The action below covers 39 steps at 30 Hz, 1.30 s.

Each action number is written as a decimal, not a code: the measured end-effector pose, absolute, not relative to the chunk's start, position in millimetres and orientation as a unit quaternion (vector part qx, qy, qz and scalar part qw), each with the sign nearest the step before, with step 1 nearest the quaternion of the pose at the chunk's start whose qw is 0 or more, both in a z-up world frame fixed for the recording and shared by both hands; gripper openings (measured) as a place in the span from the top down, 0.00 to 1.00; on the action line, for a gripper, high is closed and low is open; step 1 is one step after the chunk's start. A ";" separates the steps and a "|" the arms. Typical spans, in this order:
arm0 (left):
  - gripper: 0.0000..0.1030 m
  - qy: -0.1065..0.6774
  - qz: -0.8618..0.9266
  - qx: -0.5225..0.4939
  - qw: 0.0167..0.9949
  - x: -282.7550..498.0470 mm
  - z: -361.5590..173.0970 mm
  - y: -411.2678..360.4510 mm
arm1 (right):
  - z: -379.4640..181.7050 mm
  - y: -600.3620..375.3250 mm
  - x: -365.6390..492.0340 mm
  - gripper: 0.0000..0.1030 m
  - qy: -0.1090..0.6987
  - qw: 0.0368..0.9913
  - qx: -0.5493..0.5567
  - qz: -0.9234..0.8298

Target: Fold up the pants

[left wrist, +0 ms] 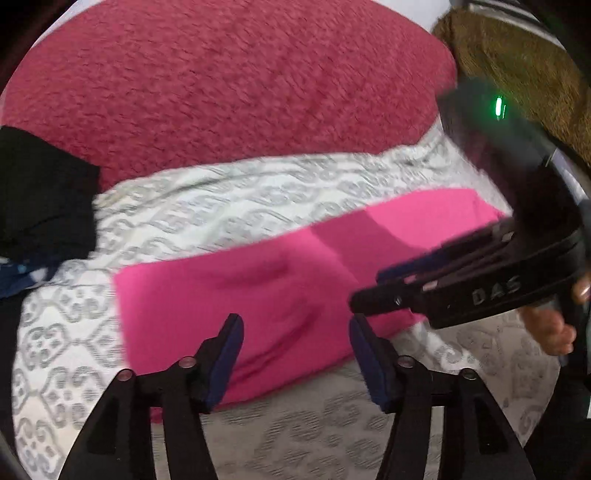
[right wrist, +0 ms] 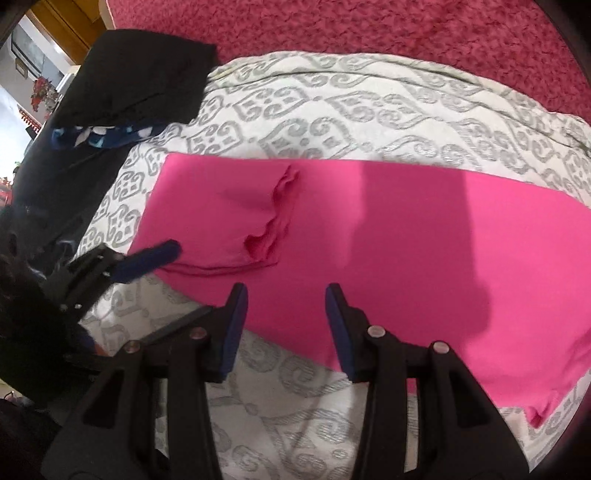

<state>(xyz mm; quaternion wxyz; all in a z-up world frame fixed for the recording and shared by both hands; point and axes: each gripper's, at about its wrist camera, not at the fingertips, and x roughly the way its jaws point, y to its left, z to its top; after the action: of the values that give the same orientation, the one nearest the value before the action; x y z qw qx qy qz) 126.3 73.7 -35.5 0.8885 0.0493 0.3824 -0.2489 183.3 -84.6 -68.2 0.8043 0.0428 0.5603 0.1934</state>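
We see the pink pants (right wrist: 406, 240) folded flat on the patterned bedspread (right wrist: 332, 122), left gripper (left wrist: 295, 354) and right gripper (right wrist: 286, 325) both gaping empty over the pants' near edge.

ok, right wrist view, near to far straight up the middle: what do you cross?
right gripper, jaws open with nothing between → pink pants lying flat → grey-patterned white sheet → red fuzzy blanket.
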 end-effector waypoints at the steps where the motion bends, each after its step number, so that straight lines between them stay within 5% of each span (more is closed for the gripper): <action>1: 0.35 0.379 -0.238 0.044 0.893 127.0 -31.8 83.3 | -70.1 -82.1 184.4 0.55 0.563 0.802 0.044 0.192; 11: 0.32 0.421 -0.108 -0.029 0.900 159.1 -40.3 172.6 | -87.2 -88.8 215.8 0.51 0.580 0.764 0.176 0.219; 19: 0.26 0.455 -0.133 -0.002 0.880 161.1 -60.6 156.7 | -99.7 -80.5 247.7 0.37 0.582 0.760 0.184 0.222; 26: 0.25 0.459 -0.169 0.029 0.872 153.0 -62.6 137.5 | -106.6 -53.6 247.9 0.36 0.576 0.756 0.176 0.256; 28: 0.22 0.462 -0.175 0.049 0.868 150.1 -65.6 129.3 | -108.9 -46.7 248.6 0.48 0.572 0.760 0.166 0.259; 29: 0.21 0.461 -0.173 0.061 0.868 148.9 -67.2 126.2 | -110.1 -43.0 249.7 0.84 0.574 0.760 0.159 0.259; 30: 0.21 0.462 -0.172 0.068 0.868 148.3 -69.0 124.6 | -111.2 -38.5 251.0 0.93 0.581 0.757 0.148 0.260; 39: 0.21 0.472 -0.148 0.058 0.867 153.7 -72.6 129.8 | -34.5 -21.3 229.7 0.93 0.508 0.804 0.127 0.281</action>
<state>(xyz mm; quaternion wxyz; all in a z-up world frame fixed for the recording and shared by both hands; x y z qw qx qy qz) 153.7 129.8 -72.6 0.8671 0.0583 0.4721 -0.1476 229.7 -21.3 -34.5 0.8044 0.1274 0.5077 0.2809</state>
